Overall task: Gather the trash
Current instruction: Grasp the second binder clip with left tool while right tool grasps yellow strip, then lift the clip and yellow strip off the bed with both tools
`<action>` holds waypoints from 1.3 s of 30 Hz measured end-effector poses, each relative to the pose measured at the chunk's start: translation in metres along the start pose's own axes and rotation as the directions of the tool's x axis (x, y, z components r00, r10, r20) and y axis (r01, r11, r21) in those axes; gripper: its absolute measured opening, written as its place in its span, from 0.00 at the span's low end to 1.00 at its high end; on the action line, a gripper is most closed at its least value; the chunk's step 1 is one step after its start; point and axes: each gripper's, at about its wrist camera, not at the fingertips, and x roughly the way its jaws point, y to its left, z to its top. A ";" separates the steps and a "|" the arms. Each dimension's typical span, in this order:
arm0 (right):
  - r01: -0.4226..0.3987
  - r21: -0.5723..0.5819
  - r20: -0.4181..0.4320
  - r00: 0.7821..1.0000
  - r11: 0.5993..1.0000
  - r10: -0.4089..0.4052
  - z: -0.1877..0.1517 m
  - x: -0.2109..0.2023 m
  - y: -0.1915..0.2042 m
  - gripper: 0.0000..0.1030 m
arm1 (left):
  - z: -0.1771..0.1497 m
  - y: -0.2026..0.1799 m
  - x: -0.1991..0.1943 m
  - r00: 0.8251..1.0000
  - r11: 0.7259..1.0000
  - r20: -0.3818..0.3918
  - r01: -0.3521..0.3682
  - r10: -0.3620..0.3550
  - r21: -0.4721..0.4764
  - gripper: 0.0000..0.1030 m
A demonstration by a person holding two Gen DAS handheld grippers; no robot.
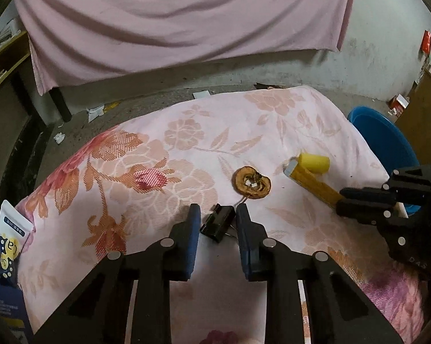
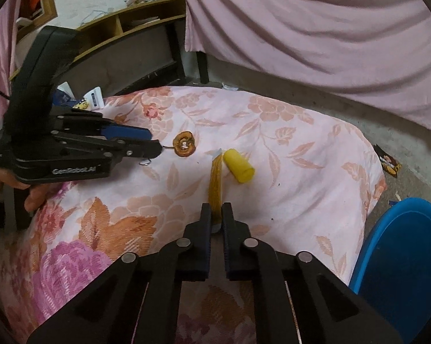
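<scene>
**Both grippers down on the bed trash**

Floral blanket [image 1: 163, 154] with a few bits of junk on it. Right gripper [image 2: 217, 215] is clamped tight on the near end of a flat orange wrapper [image 2: 216, 176]; the far end of it sits right by a yellow cap [image 2: 240, 165]. Left gripper [image 1: 218, 215] has its jaws only a little way apart with a black binder clip [image 1: 217, 223] between them. Can't tell if the pads actually press on it. Just past the clip lies a brown dried fruit slice [image 1: 252, 183], flat on the blanket. Blue basin [image 2: 401, 261] sits on the floor off the blanket's right edge. A blue-and-white pouch [image 1: 9, 238] rests at the left edge.
</scene>
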 end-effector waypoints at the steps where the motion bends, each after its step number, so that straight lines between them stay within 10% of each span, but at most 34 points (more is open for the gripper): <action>1: 0.004 -0.005 0.004 1.000 1.000 -0.004 0.000 -0.001 0.001 0.03 | 0.000 0.000 0.000 1.000 1.000 0.002 0.001 -0.001 -0.008 0.20; 14: 0.036 0.009 0.104 0.994 0.999 -0.037 -0.015 -0.026 0.007 0.02 | -0.022 -0.010 -0.045 0.986 0.991 0.162 0.063 -0.043 -0.116 0.20; 28: 0.061 -0.043 0.036 0.998 0.997 -0.059 0.003 0.000 0.009 0.24 | -0.038 0.004 -0.052 0.995 0.962 0.103 0.030 -0.002 -0.272 0.20; 39: 0.098 -0.131 0.001 0.995 0.987 -0.098 0.008 0.011 0.017 0.21 | -0.042 0.009 -0.057 0.993 0.954 0.112 0.064 -0.032 -0.292 0.20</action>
